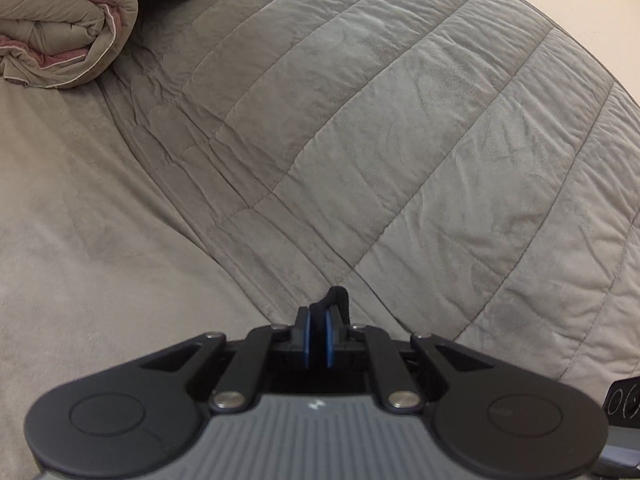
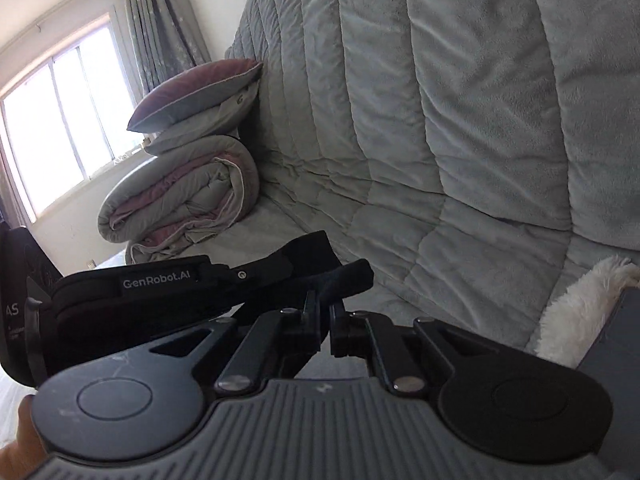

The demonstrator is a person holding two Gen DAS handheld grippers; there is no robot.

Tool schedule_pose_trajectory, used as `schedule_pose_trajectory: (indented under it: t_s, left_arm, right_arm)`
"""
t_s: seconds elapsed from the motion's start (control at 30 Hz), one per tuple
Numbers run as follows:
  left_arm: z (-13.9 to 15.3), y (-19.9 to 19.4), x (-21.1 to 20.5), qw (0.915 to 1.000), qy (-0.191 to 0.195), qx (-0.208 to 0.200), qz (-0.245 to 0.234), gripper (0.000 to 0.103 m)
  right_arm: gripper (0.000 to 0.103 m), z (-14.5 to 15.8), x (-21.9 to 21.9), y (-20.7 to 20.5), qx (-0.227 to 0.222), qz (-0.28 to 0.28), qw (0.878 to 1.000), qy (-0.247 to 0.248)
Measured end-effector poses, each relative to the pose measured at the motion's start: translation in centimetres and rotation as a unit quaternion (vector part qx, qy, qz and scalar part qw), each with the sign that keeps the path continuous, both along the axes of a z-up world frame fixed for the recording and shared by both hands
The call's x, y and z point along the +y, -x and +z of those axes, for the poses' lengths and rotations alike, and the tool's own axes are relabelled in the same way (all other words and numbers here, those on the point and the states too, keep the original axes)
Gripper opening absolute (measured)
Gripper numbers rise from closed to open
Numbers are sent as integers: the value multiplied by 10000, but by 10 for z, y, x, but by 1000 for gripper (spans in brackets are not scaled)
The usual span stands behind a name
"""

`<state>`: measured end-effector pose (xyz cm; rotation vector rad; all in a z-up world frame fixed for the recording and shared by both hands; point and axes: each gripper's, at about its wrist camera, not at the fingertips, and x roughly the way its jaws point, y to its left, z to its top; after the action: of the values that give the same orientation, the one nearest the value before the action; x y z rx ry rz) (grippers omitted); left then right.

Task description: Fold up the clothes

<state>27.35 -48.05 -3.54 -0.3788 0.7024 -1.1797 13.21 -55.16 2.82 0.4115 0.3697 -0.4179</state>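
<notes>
A: Quilted grey bedspread (image 1: 400, 128) fills the left wrist view, with a rolled grey-and-pink duvet (image 1: 60, 32) at the far left corner.

B: And the left gripper (image 1: 319, 320)?

A: Its blue-padded fingers (image 1: 306, 336) are clenched on a strip of black fabric (image 1: 338, 300) that pokes up between them.

B: From the right wrist view, a bright window (image 2: 52, 128) and curtains (image 2: 160, 28) sit behind that duvet (image 2: 180, 196), with a pink-topped pillow (image 2: 200, 92) stacked on it.

A: The right gripper (image 2: 325, 312)?

B: Jaws drawn nearly together, pinching the black fabric (image 2: 344, 280) between them, I think; it's dark there. The cloth runs left toward the other tool's black body (image 2: 152, 292), marked GenRobot.AI. White fluffy material (image 2: 576, 312) lies at the right edge.
</notes>
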Motion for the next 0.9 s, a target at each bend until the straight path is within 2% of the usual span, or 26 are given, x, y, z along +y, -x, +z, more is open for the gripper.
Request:
schedule_pose_trajectory:
  t_s: [0.1,0.2,0.33,0.4,0.47,0.57,0.63,0.67,0.7,0.73,0.9]
  left_arm:
    - [-24,1,-5,9997,-12,218,90,7]
    - [-43,4,-11,9992,-39,383,129,7]
    - [-63,13,-24,9983,-191,558,4,7]
    - [-69,17,-29,9975,-250,646,-115,7]
    - [-70,18,-31,9971,-236,709,-116,10]
    - [-68,12,-26,9936,-157,1104,-170,24]
    - [-61,10,-18,9928,-142,1183,-149,54]
    - [-54,11,-13,9936,-191,1109,-77,59]
    - [-47,12,-7,9945,-258,1018,-26,65]
    - [-40,12,1,9953,-340,910,7,66]
    - [-8,16,49,9970,-683,311,181,66]
  right_arm:
    - [7,-13,2,-12,534,-22,9983,215]
    - [7,-18,6,-16,853,-14,9952,476]
    - [8,-20,8,-19,1069,-208,9914,729]
    - [12,-20,7,-17,1027,-152,9922,683]
    - [13,-17,10,-18,1039,-195,9916,741]
    - [19,-13,12,-17,907,-164,9928,765]
    - [47,-7,14,-11,674,-201,9940,837]
    - [62,-4,15,-7,568,-196,9941,901]
    - [63,-2,15,-5,488,-155,9945,914]
    - [63,1,15,-4,412,-108,9949,918]
    - [63,3,13,-3,281,186,9968,721]
